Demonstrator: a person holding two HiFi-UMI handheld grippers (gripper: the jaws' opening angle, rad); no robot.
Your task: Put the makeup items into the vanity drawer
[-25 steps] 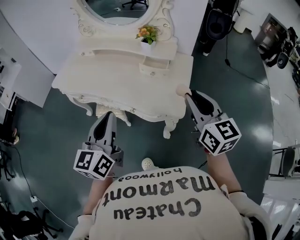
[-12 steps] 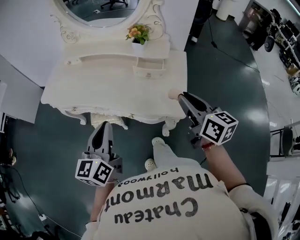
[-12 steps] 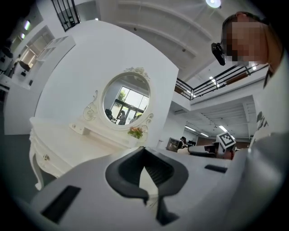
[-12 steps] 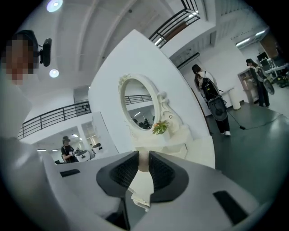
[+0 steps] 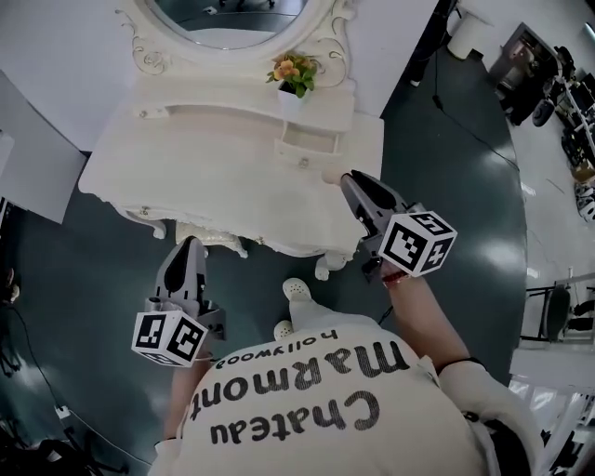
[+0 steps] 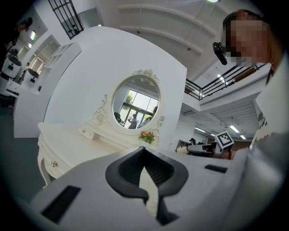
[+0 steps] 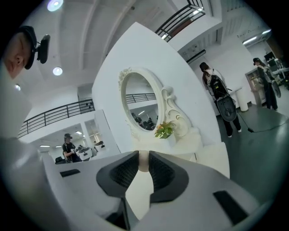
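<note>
The white vanity point(image 5: 195, 163) stands in front of me, under an oval mirror point(image 5: 232, 17). Its small upper drawer point(image 5: 311, 149) sits pulled out beside a potted flower point(image 5: 292, 76). My right gripper point(image 5: 346, 181) hovers over the tabletop's right end, just right of the drawer, shut on a small beige makeup item point(image 5: 332, 176). In the right gripper view that beige item point(image 7: 143, 161) is pinched between the dark pads of the right gripper point(image 7: 143, 159). My left gripper point(image 5: 186, 246) hangs below the table's front edge, shut and empty; its jaws point(image 6: 144, 155) meet at the tips.
Dark grey floor surrounds the vanity. A curved white wall panel point(image 5: 56, 56) stands behind it. Office chairs and equipment point(image 5: 548, 84) crowd the far right. My white shoes point(image 5: 296, 290) are by the front right table leg point(image 5: 325, 265). A person with a backpack point(image 7: 216, 97) stands to the right.
My right gripper has moved left and forward with the beige item, from off the table's right corner to over the tabletop near the drawer. The left gripper has stayed low and shut.
</note>
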